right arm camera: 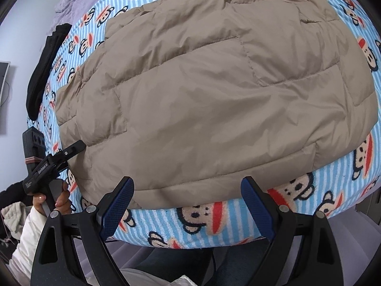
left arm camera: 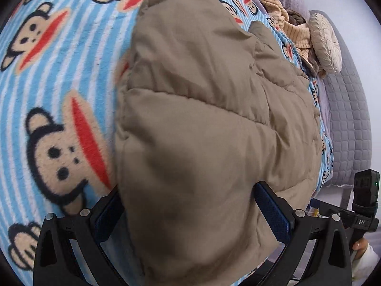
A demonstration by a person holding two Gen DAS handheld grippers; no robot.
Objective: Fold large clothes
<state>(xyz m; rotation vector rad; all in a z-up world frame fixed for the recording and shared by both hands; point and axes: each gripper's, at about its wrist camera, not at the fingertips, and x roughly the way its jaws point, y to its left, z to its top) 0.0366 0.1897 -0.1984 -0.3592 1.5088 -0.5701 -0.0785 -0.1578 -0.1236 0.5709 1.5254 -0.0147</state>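
A bed is carrying everything — a fuzzy blue-striped monkey blanket is covering it. A big puffy tan coat is lying flat on the blanket. A black cloth is sitting near one edge. In the left wrist view, a striped tan cloth and a pale round pillow are lying at the far end.

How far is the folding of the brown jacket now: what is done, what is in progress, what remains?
Done: the jacket lies spread on the monkey blanket; no finished fold is visible. In progress: the left hand-held gripper has jacket fabric between its wide-open fingers. The right hand-held gripper is open and empty at the hem. Left: apparently all the folds.
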